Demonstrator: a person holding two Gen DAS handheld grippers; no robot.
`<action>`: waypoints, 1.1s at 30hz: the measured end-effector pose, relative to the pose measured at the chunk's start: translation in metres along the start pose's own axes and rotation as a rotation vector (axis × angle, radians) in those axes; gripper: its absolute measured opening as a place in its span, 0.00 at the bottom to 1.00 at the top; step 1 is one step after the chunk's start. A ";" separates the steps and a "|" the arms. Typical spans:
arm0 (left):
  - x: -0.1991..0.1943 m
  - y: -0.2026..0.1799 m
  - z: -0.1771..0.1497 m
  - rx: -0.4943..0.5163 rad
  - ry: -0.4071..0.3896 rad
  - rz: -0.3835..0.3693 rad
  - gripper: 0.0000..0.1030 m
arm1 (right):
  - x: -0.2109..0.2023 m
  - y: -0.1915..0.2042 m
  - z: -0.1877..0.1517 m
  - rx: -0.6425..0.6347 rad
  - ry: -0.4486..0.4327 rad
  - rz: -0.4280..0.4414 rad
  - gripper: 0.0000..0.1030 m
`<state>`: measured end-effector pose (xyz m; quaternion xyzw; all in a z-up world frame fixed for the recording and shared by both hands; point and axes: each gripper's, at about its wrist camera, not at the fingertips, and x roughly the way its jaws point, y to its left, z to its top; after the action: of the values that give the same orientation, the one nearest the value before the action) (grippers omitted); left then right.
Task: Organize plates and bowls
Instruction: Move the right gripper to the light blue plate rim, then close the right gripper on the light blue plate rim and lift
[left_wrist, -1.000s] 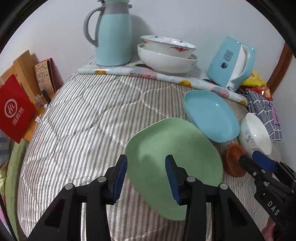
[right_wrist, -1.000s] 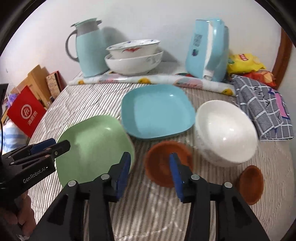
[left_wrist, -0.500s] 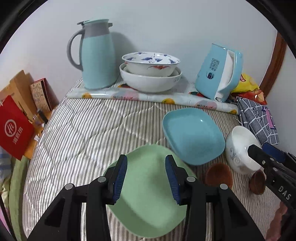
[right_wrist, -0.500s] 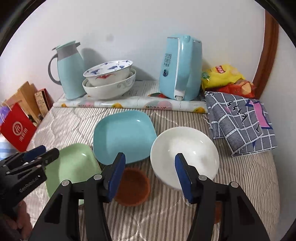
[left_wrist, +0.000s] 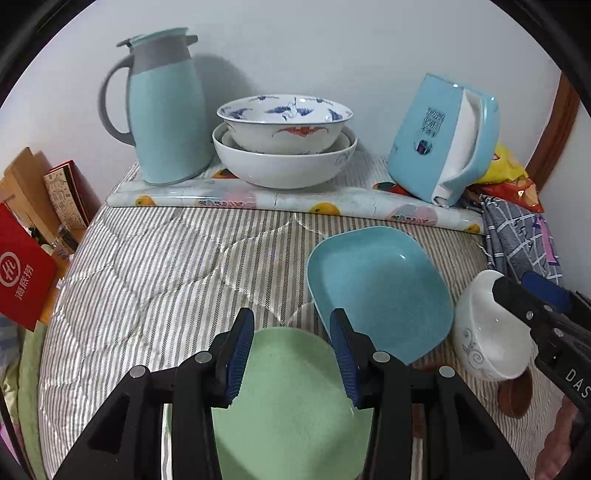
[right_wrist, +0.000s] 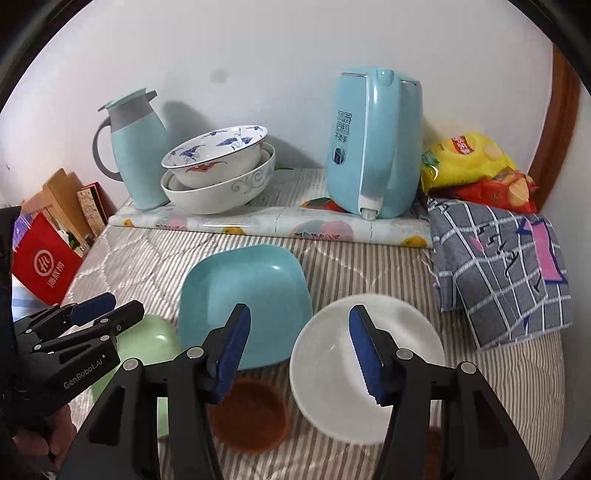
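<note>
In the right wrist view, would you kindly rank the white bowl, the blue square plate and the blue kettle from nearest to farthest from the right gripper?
1. White bowl, beneath the right gripper.
2. Blue square plate, ahead-left.
3. Blue kettle, by the wall.

Square plate (right_wrist: 245, 295) between round plate (right_wrist: 147, 339) and bowl (right_wrist: 365, 369); kettle (right_wrist: 373, 147) behind.

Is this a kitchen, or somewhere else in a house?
Probably a bedroom or small living room rather than a kitchen: the dishes sit on a striped quilted mattress, with a thermos jug and electric kettle against the wall and snack bags in the corner.
</note>
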<state>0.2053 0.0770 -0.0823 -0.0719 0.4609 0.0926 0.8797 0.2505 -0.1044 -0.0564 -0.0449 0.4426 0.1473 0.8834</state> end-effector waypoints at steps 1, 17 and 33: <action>0.004 -0.001 0.002 0.000 0.008 0.001 0.39 | 0.003 0.000 0.001 -0.002 0.000 -0.002 0.54; 0.054 -0.003 0.025 -0.012 0.042 0.011 0.39 | 0.066 -0.002 0.023 -0.026 0.079 0.011 0.38; 0.089 -0.011 0.035 -0.016 0.085 -0.014 0.39 | 0.109 0.001 0.030 -0.032 0.162 0.013 0.31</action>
<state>0.2856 0.0823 -0.1356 -0.0862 0.4965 0.0870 0.8594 0.3344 -0.0729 -0.1248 -0.0676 0.5104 0.1559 0.8430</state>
